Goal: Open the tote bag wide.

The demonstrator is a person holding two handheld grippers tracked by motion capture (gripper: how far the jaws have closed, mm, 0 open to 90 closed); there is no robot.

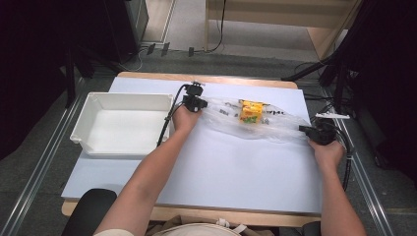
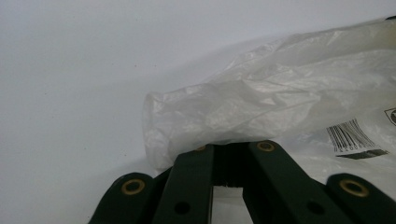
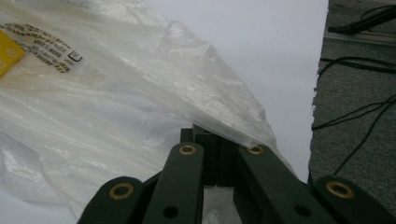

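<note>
Bag (image 1: 255,123): clear plastic, lies flat across the far middle of the counter (image 1: 221,167), stretched between the two hand-held grippers. A yellow carton (image 1: 251,112) sits inside it, toward the far side.

Left hand-held gripper (image 1: 196,104): at the bag's left end, jaws closed on a gathered fold of the film. Its own view gives the detail the high view lacks: the crumpled rolled edge of the bag (image 2: 224,116) meeting the jaw tips, and a printed barcode (image 2: 350,135) to the right.

Right hand-held gripper (image 1: 314,132): at the bag's right end, near the counter's right edge, jaws closed on the film. Its own view shows a pointed corner of the bag (image 3: 233,121) pinched at the jaw tips, a yellow patch of the carton (image 3: 9,58) at upper left, and grey floor with cables (image 3: 364,107) beyond the counter edge.

Hands: left forearm reaches diagonally forward from bottom centre; right forearm runs up the right side. Both hands rest low at counter level, well apart.

Surroundings: white bin (image 1: 123,123) on the left of the counter, just beside the left hand; a black cable (image 1: 167,123) trails over its right rim.
</note>
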